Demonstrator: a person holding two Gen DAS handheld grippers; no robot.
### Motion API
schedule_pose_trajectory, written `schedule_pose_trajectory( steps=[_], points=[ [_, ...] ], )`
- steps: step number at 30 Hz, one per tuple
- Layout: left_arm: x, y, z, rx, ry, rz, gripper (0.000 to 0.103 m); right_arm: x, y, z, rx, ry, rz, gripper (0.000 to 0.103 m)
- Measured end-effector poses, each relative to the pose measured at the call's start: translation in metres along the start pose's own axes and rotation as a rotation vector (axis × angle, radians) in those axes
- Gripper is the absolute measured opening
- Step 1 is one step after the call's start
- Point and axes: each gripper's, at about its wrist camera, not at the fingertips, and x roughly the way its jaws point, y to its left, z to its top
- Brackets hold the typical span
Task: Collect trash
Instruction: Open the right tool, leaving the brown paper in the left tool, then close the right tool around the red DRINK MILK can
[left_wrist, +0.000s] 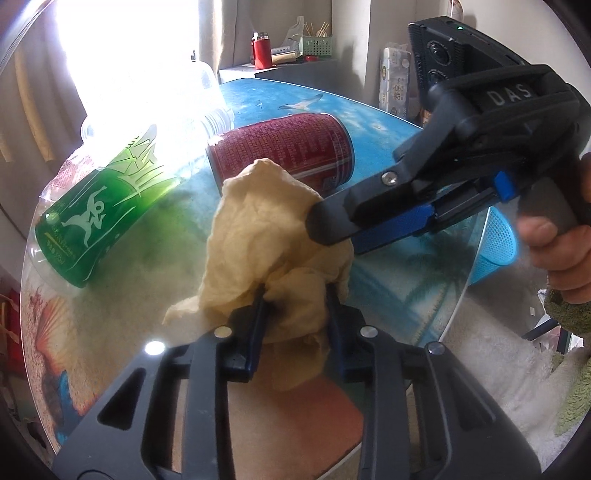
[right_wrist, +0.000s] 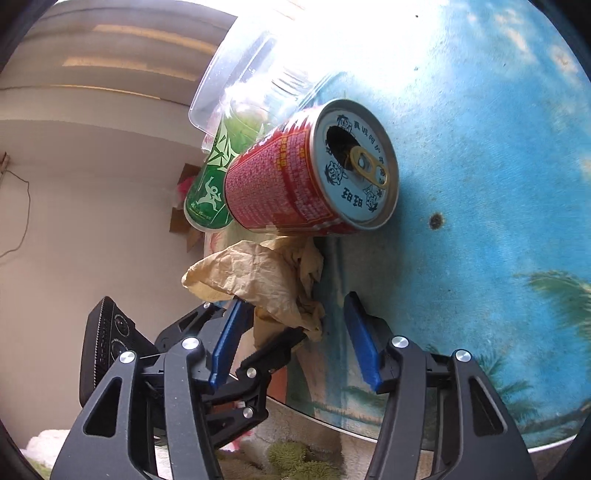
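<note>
- Crumpled tan paper (left_wrist: 273, 236) sits over the near part of the round surface (left_wrist: 388, 280), bunched into an upright wad with no clear long axis; one loose flap points toward the surface's left edge.
- Left tool (left_wrist: 295, 306) has its two blue-lined fingers (left_wrist: 255, 332) pressed against the lower part of the wad, so it grips the paper.
- Right tool (right_wrist: 295, 325) stands with its jaws apart; the paper lies against its left blue pad (right_wrist: 227, 339), while the right pad is clear of it. Nothing is clamped there.
- From the left wrist view, the right tool's dark finger tips touch the wad's upper right side, and a hand (left_wrist: 554, 251) holds its grip.
- Red can (right_wrist: 295, 177) lies on its side just behind the paper, long axis level, its opened top with pull tab facing the right wrist camera.
- Green bottle (left_wrist: 99, 214) lies on its side left of the can, base toward the surface's left edge, neck pointing into the window glare.
- Clear plastic container (right_wrist: 236, 74) lies beyond the bottle.
- Blue mesh basket (left_wrist: 496, 247) shows past the surface's right edge, lower down.
</note>
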Motion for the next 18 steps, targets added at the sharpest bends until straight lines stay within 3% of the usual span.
schedule_pose_trajectory(
  steps=[6, 12, 18],
  points=[
    [-0.009, 0.008, -0.009, -0.094, -0.001, 0.020, 0.019, -0.048, 0.019, -0.018, -0.088, -0.140, -0.103, 0.058],
    [-0.014, 0.023, -0.015, -0.207, -0.003, 0.014, 0.017, -0.103, 0.056, -0.014, -0.313, -0.342, -0.251, 0.077],
    [-0.016, 0.026, -0.018, -0.246, -0.014, 0.016, 0.017, -0.086, 0.068, 0.031, -0.420, -0.318, -0.227, 0.081]
  ],
)
